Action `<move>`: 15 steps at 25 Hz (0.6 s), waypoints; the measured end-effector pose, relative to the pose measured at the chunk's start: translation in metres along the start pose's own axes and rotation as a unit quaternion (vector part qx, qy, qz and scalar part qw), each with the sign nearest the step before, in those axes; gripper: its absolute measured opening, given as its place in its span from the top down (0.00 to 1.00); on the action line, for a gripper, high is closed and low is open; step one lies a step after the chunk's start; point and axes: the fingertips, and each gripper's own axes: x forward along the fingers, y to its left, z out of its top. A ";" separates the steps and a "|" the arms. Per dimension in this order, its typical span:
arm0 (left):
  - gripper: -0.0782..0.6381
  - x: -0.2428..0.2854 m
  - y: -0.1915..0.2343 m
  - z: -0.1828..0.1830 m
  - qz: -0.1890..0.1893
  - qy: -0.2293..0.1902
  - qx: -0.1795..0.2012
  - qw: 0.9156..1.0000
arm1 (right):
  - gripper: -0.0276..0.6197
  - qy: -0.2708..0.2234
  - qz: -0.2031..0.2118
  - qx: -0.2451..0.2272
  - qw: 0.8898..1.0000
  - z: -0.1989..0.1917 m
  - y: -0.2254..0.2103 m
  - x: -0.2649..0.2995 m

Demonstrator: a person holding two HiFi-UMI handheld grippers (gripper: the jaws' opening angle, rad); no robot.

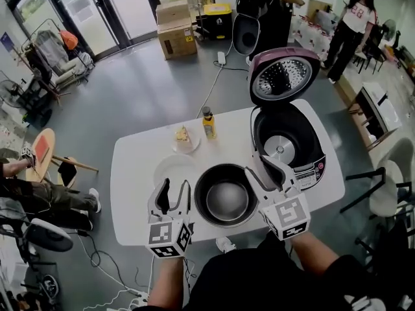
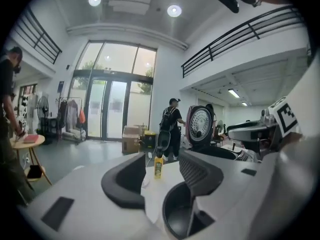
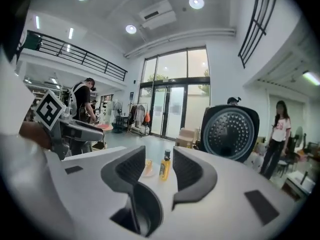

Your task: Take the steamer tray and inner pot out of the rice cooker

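The dark inner pot (image 1: 227, 198) stands on the white table (image 1: 133, 173), empty, between my two grippers. Left of it lies a round white steamer tray (image 1: 174, 171). The rice cooker (image 1: 305, 164) stands at the right with its lid (image 1: 283, 76) raised and its cavity bare. My left gripper (image 1: 176, 186) hovers over the tray's near edge, open, nothing between its fingers. My right gripper (image 1: 259, 167) hovers between pot and cooker, also open and empty. In the left gripper view the jaws (image 2: 161, 173) frame only a yellow bottle (image 2: 158, 167); the right gripper's own jaws (image 3: 160, 168) do the same.
A yellow bottle (image 1: 209, 123) and a small plate with food (image 1: 184, 137) sit at the table's far side. Beyond are cardboard boxes (image 1: 175, 31) and people (image 1: 353, 18) standing. A chair (image 1: 389, 173) is at the right, and a seated person (image 1: 39, 193) at the left.
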 end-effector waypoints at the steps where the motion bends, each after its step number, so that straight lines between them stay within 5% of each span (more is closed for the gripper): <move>1: 0.62 -0.003 -0.003 0.009 0.002 -0.011 0.011 1.000 | 0.69 -0.009 -0.001 -0.008 1.000 0.009 0.000 -0.002; 5: 0.71 -0.013 -0.007 0.038 0.018 -0.050 0.046 0.998 | 0.74 -0.038 -0.005 -0.027 0.999 0.036 0.005 -0.008; 10: 0.90 -0.022 -0.007 0.059 0.033 -0.078 0.059 0.995 | 0.95 -0.061 -0.021 -0.031 0.997 0.052 0.005 -0.013; 15: 0.90 -0.023 -0.010 0.056 0.020 -0.071 0.046 0.996 | 0.96 -0.061 -0.015 -0.036 0.997 0.054 0.009 -0.010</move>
